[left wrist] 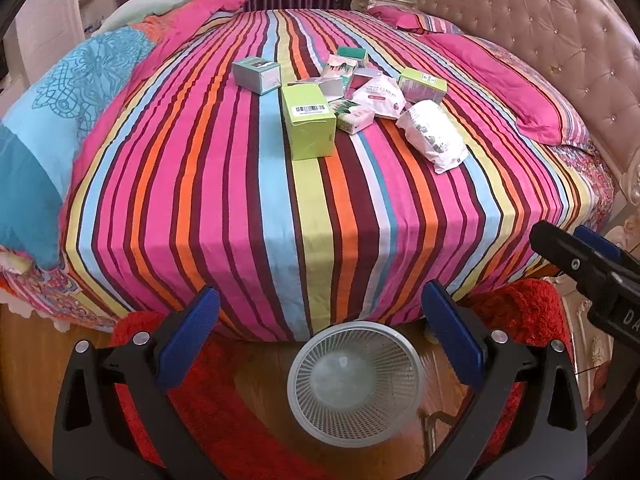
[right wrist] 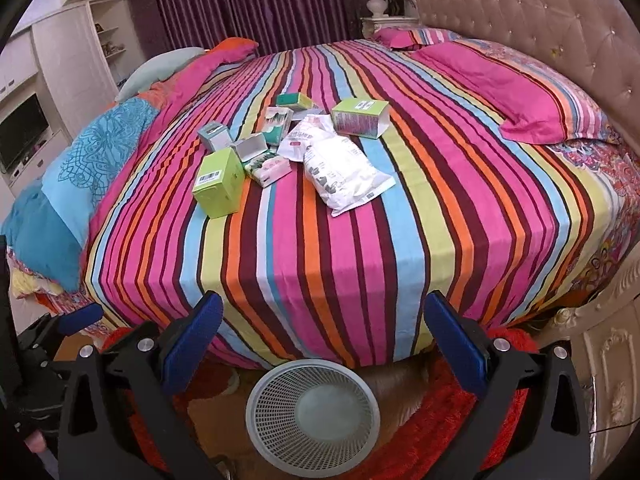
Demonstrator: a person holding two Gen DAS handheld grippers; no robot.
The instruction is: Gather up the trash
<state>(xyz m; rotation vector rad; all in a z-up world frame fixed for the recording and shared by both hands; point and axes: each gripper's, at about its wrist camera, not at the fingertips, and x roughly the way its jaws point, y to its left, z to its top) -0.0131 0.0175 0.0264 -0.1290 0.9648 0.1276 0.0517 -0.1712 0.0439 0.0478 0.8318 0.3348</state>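
Trash lies in a heap on the striped bedspread: a tall green box, a grey-teal box, a second green box, a white plastic packet, a crumpled white wrapper and several small cartons. A white mesh wastebasket stands empty on the floor below the bed's edge. My left gripper is open above the basket, nothing between its blue pads. My right gripper is open too, equally empty.
A red shaggy rug covers the wooden floor around the basket. Pink pillows and a tufted headboard are at the right, a blue quilt at the left. The right gripper's body shows at the left view's right edge.
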